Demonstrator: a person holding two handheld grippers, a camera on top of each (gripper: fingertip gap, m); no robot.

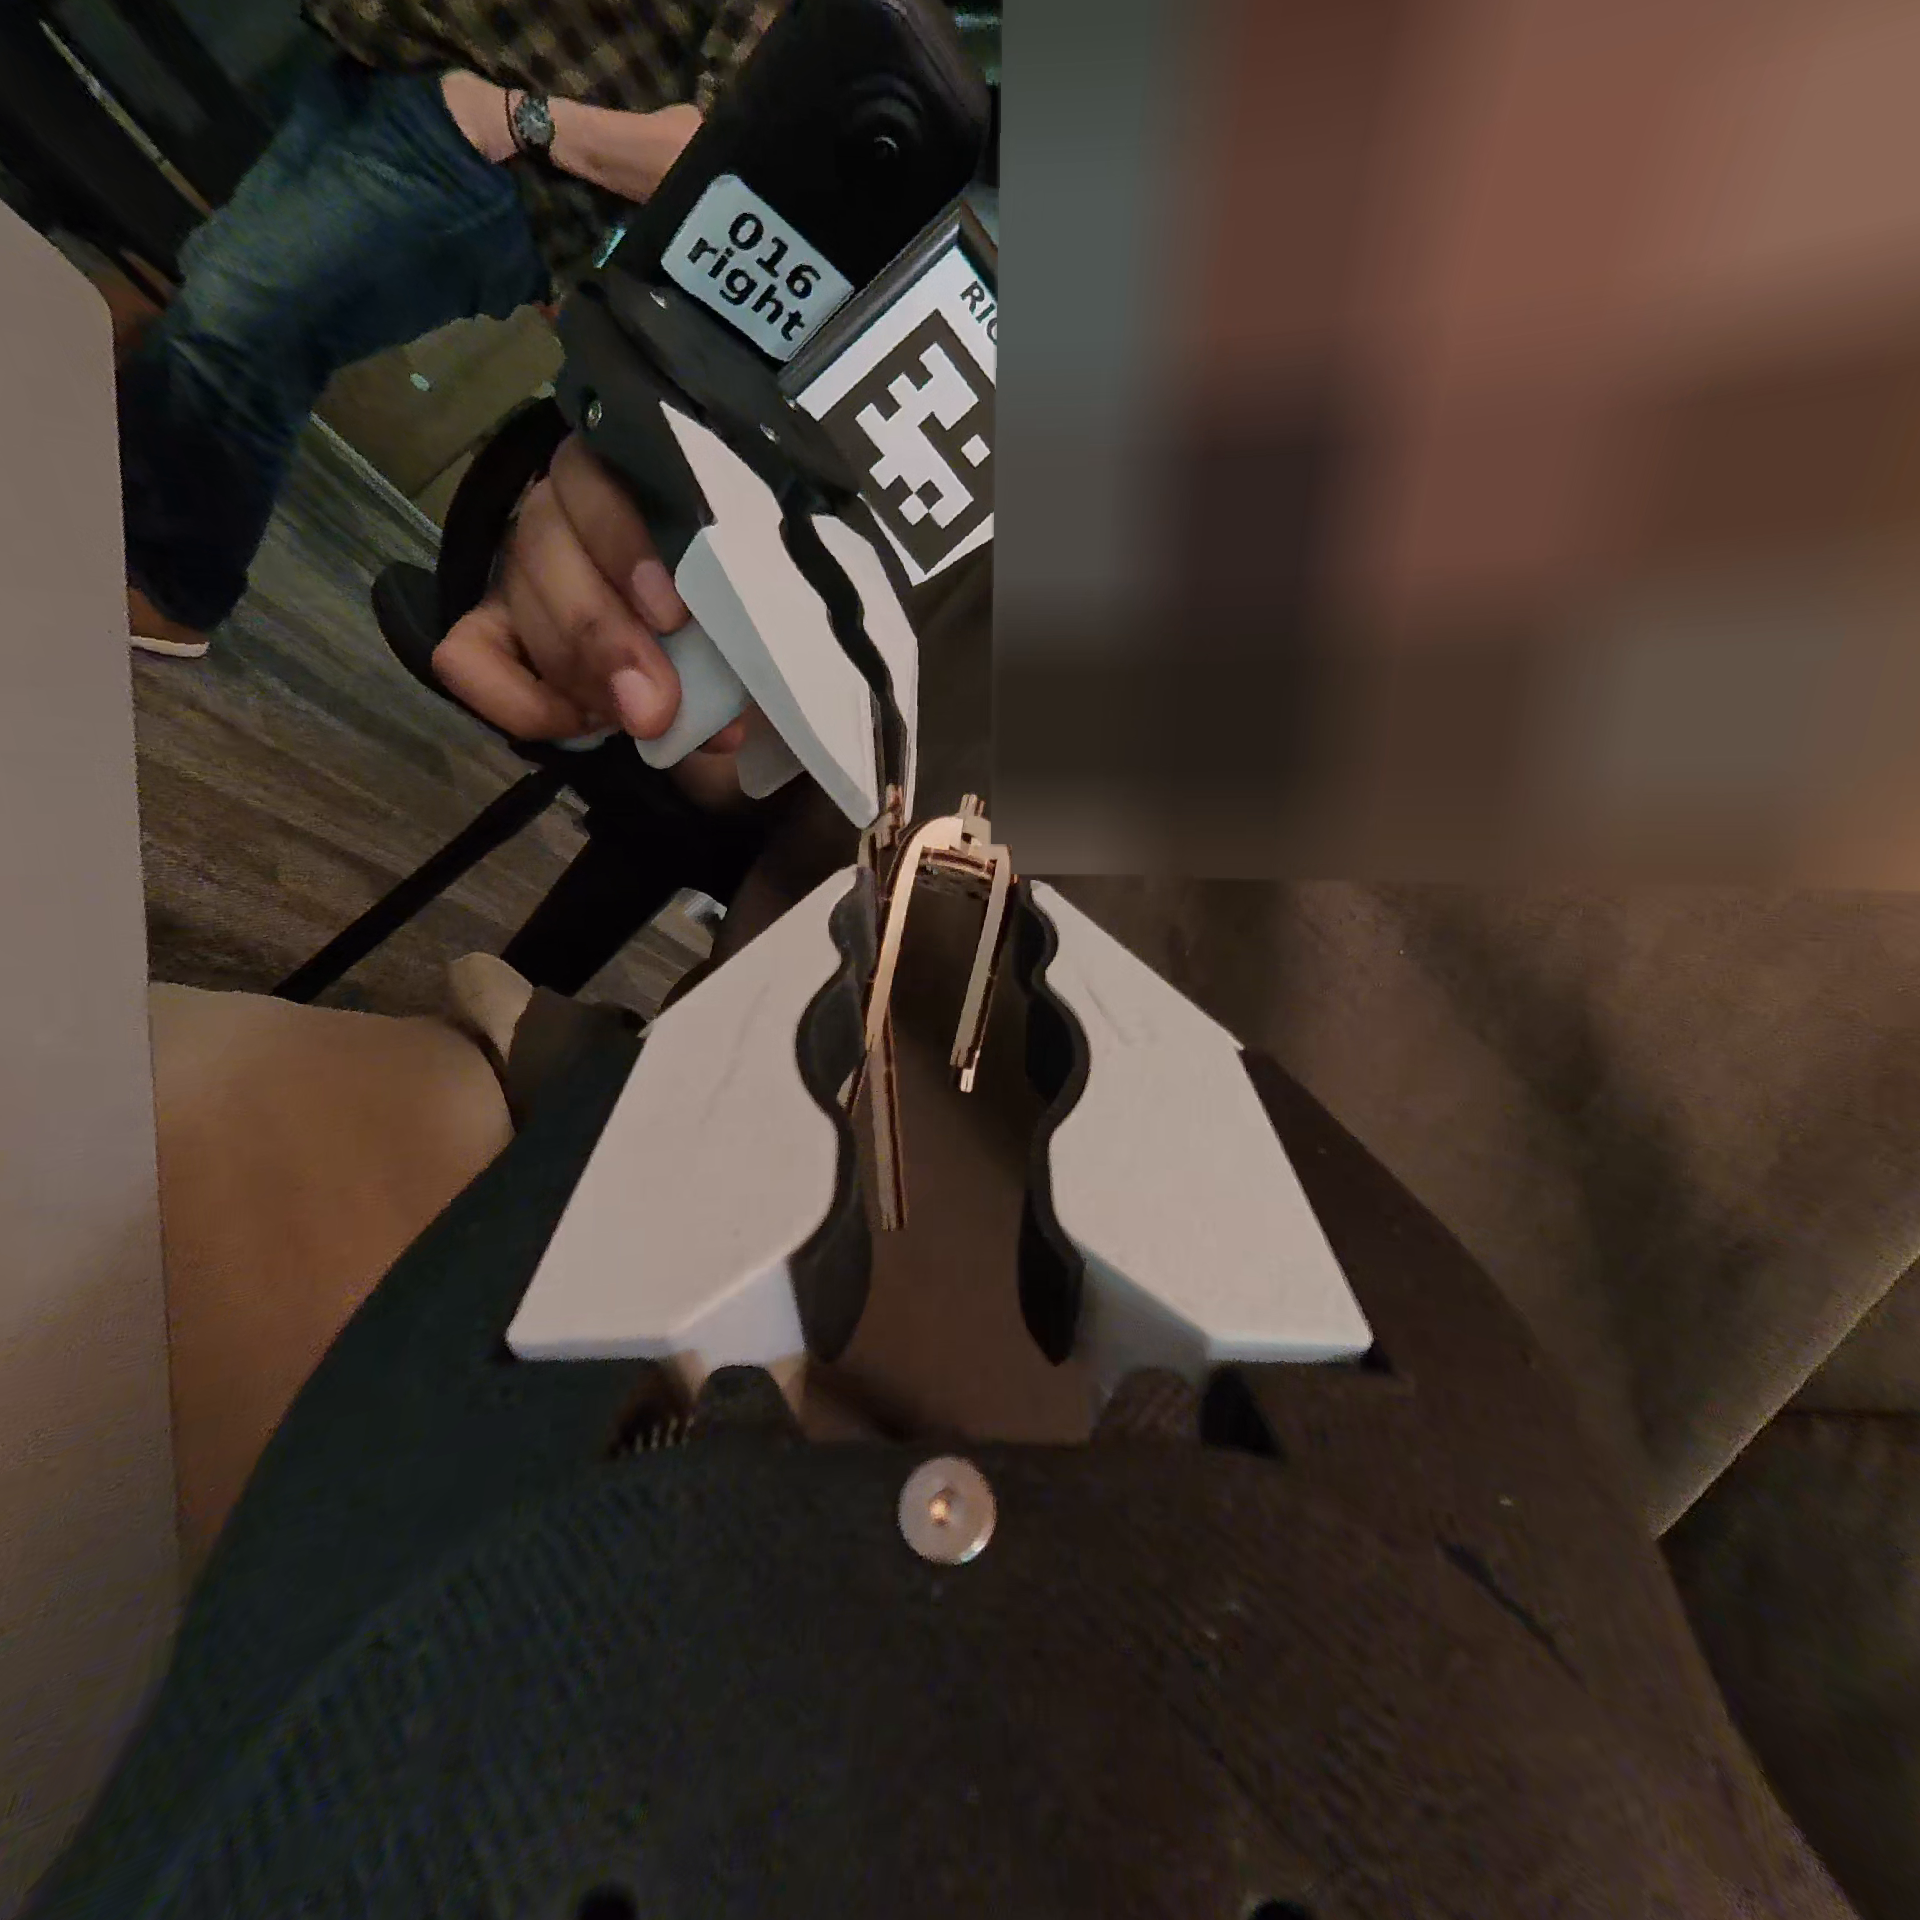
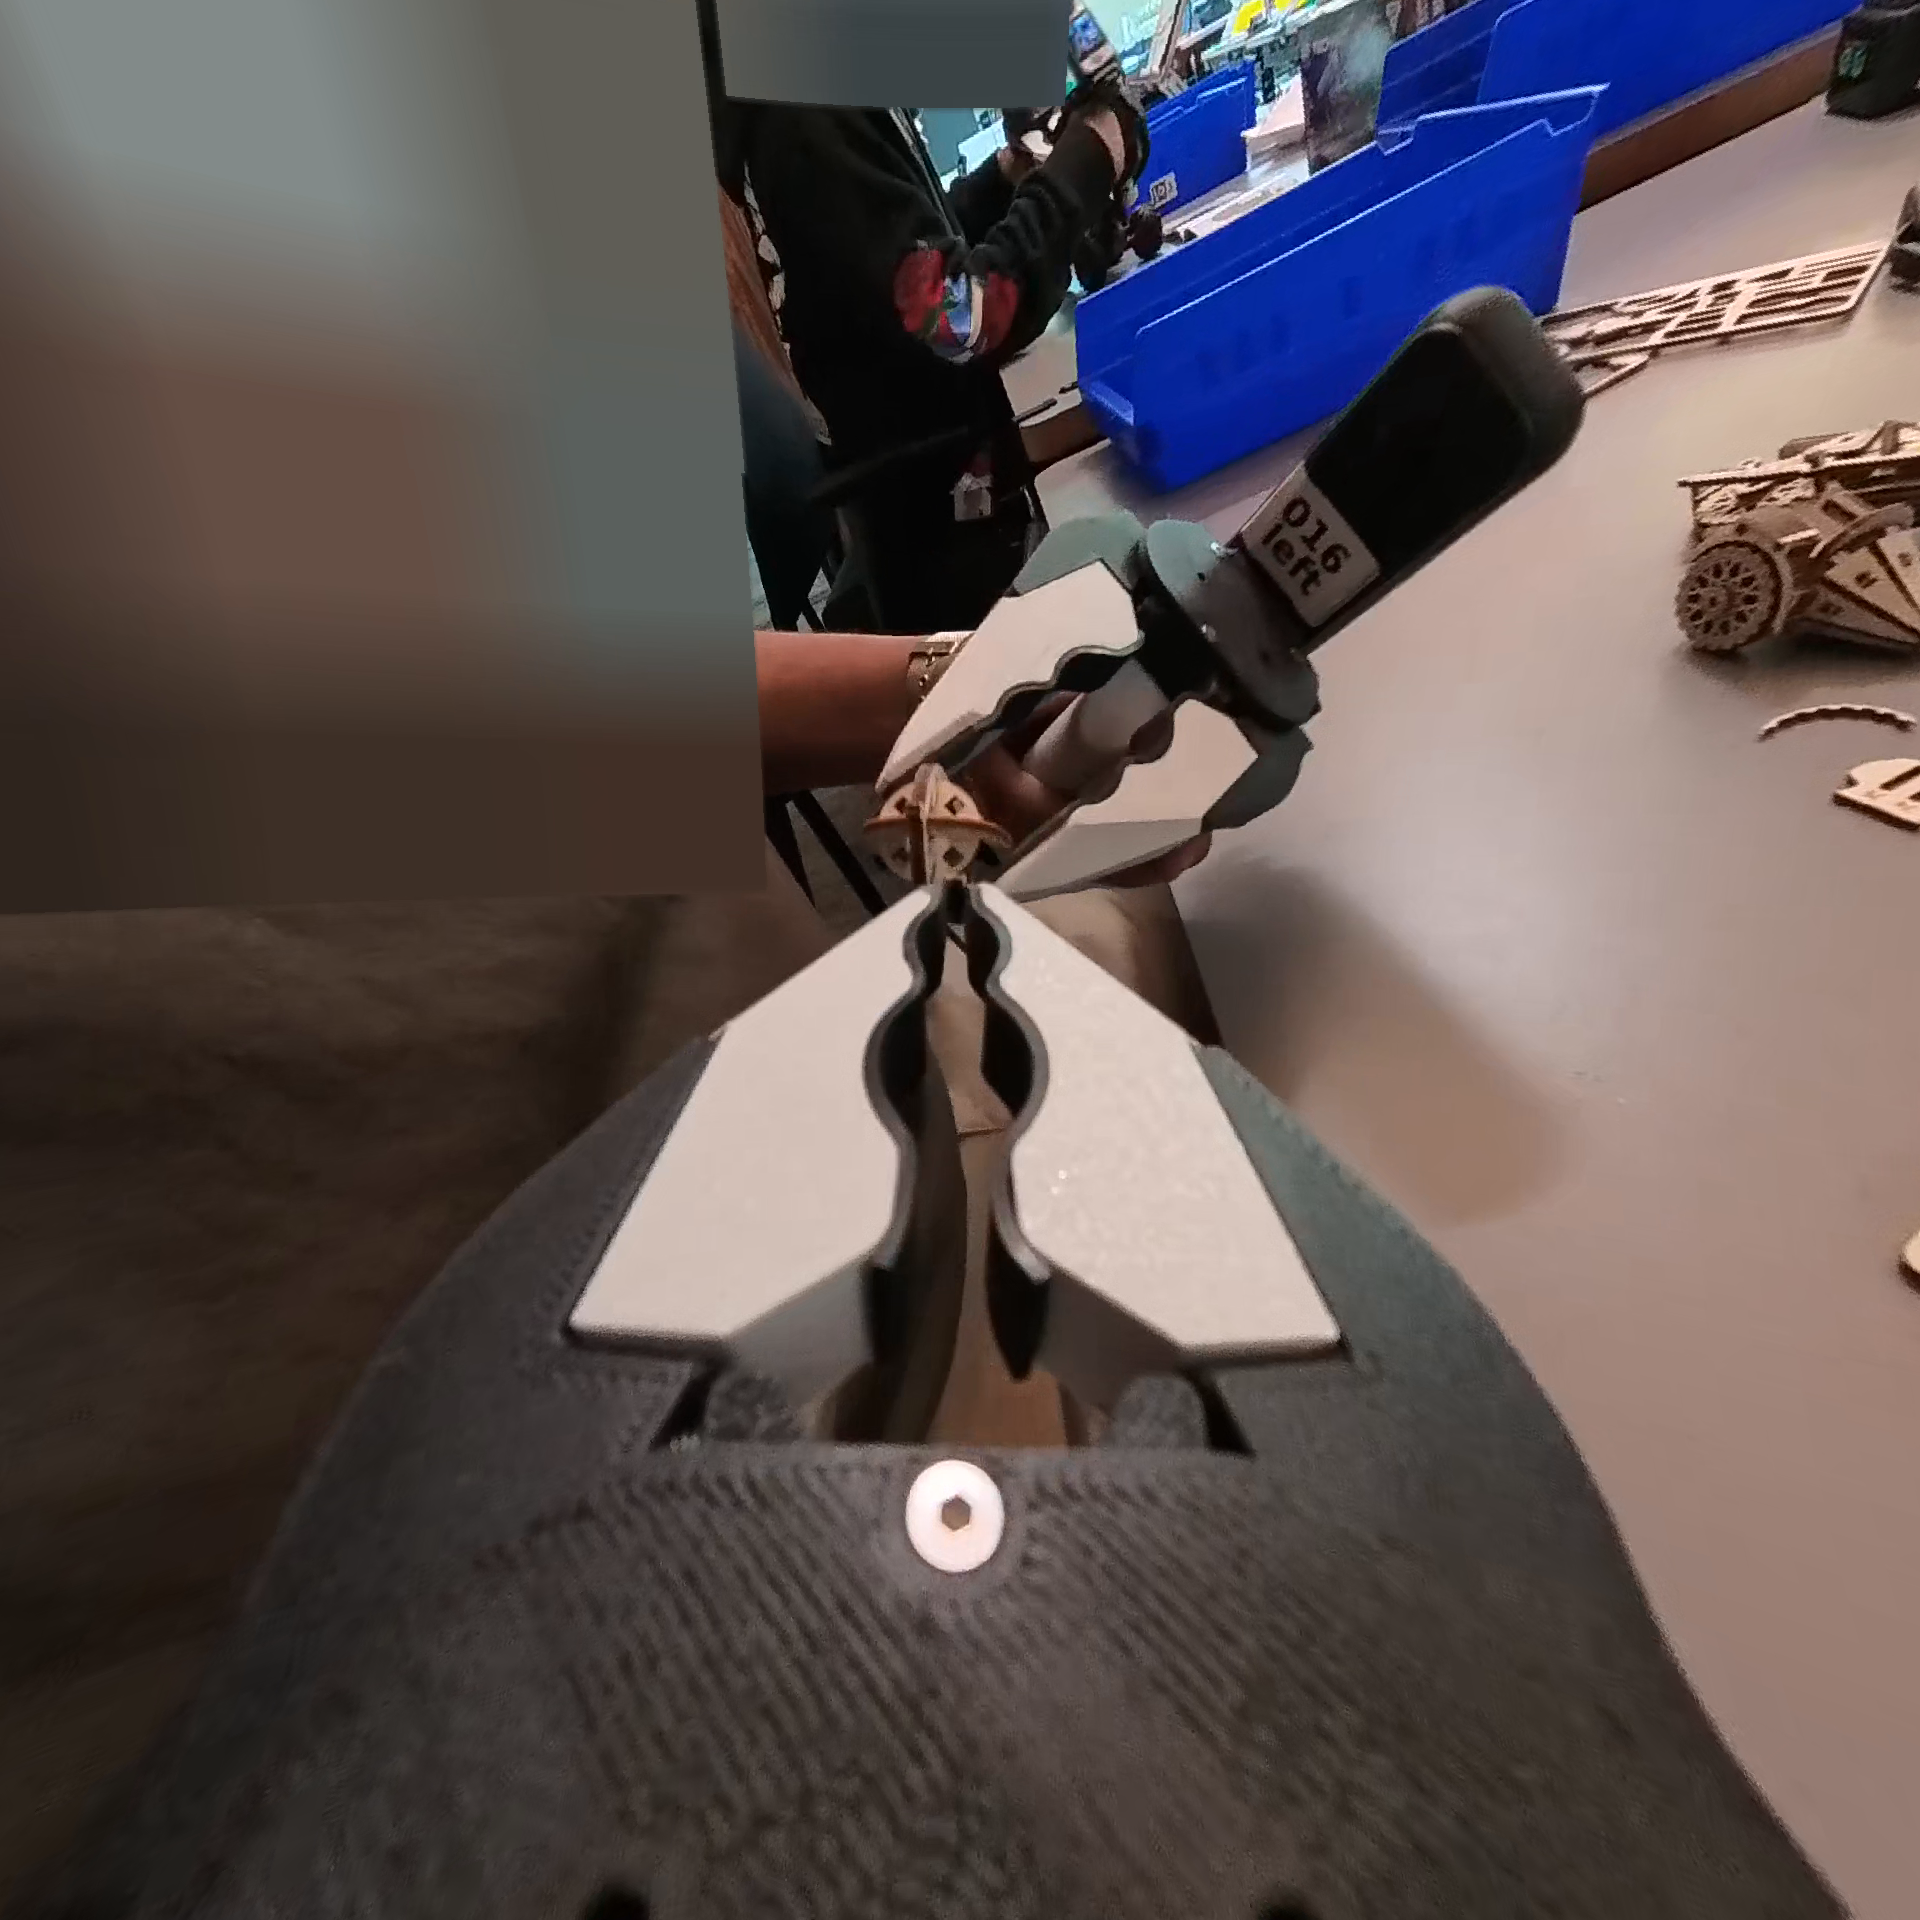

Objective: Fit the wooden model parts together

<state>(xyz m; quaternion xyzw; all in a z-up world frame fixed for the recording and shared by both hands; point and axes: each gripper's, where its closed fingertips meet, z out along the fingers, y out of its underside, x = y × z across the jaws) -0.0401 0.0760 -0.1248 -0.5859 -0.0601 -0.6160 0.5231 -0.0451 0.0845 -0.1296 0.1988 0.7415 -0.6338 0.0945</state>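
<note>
The left gripper (image 1: 940, 894) grasps a small wooden assembly (image 1: 930, 966) between its fingers (image 1: 1132, 1132): a U-shaped frame with thin strips. Its closed bend sits out at the fingertips and its two legs run back toward the palm, one leg lying along the inner face of one finger, the shorter leg close to the other. So the long axis follows the fingers, with the bend pointing forward, toward the right gripper (image 2: 951, 899). In the right wrist view the same assembly (image 2: 932, 826) shows end-on as a small crossed, rounded cluster just beyond the right fingertips.

The right fingers (image 2: 790, 1143) are clenched nearly shut at their tips on something very thin; a narrow strip (image 1: 885, 816) seems to poke from them and meets the assembly's edge, though it is too small to tell how it is seated. Both grippers are held in the air, off the tabletop (image 2: 1558, 935), tip to tip.

What could go wrong, as I judge it:
- The strip is slender, so a push off the slot's line could bend or snap it
- The frame is gripped mostly along one leg, so side force from the right could twist it in the left fingers or spring the legs apart
- Squeezing harder on the left to resist could crush the open U
- If either grip slips, the small parts drop away from the tabletop, toward the lap

On the tabletop beyond lie a finished model car (image 2: 1808, 551), cut sheets (image 2: 1714, 312) and blue bins (image 2: 1330, 312)
</note>
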